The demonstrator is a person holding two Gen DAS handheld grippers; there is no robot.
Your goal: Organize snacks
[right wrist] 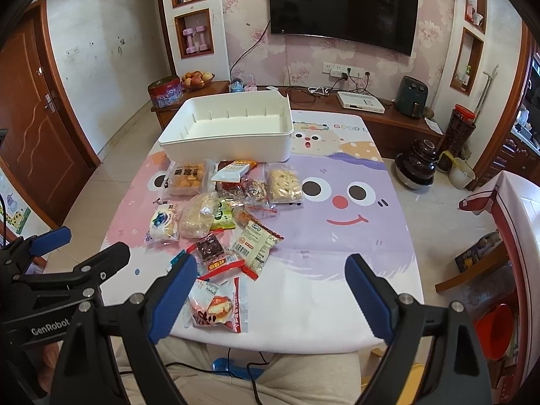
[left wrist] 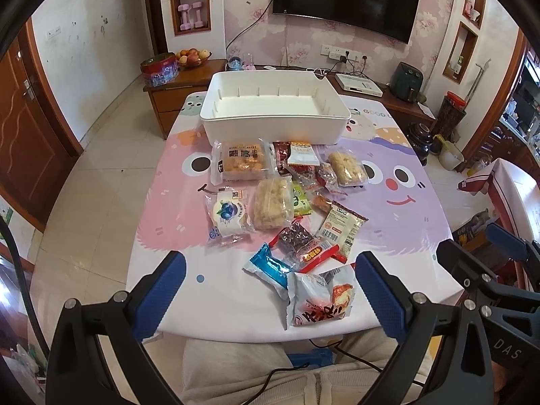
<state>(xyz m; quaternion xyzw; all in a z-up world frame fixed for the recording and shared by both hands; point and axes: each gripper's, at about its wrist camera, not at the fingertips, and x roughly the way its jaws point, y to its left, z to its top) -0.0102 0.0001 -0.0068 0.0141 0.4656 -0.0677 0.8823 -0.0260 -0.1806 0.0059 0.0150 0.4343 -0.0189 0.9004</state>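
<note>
Snack packets (left wrist: 280,209) of crinkled, glossy film lie in a loose heap at the centre of both views: clear wrappers over pale puffed cakes (left wrist: 271,202), a blueberry-printed round pastry (left wrist: 226,214), a red-and-clear pouch of dark fruit (left wrist: 303,243), a blue foil sachet (left wrist: 268,265), and a white-and-red bread packet (left wrist: 320,298) at the lower centre, nearest you. Your left gripper (left wrist: 270,290) holds its blue ribbed fingers (left wrist: 162,290) spread wide, released, either side of that bread packet in the picture and grasping nothing. Your right gripper (right wrist: 270,300) is likewise released, its fingers (right wrist: 368,298) apart above bare cloth at the lower right of its view.

The table (right wrist: 337,287) wears a smooth cartoon-printed cloth in pink and lilac, with large eyes and a smile. Behind it, across the upper frame, stand a wall-mounted television (right wrist: 341,6), floral wallpaper, a low wooden cabinet (right wrist: 388,125) and a bowl of fruit (right wrist: 197,79).

A white rectangular plastic bin (left wrist: 275,128), rounded at the corners and ribbed along its inner walls, sits just beyond the heap; nothing shows inside it.
</note>
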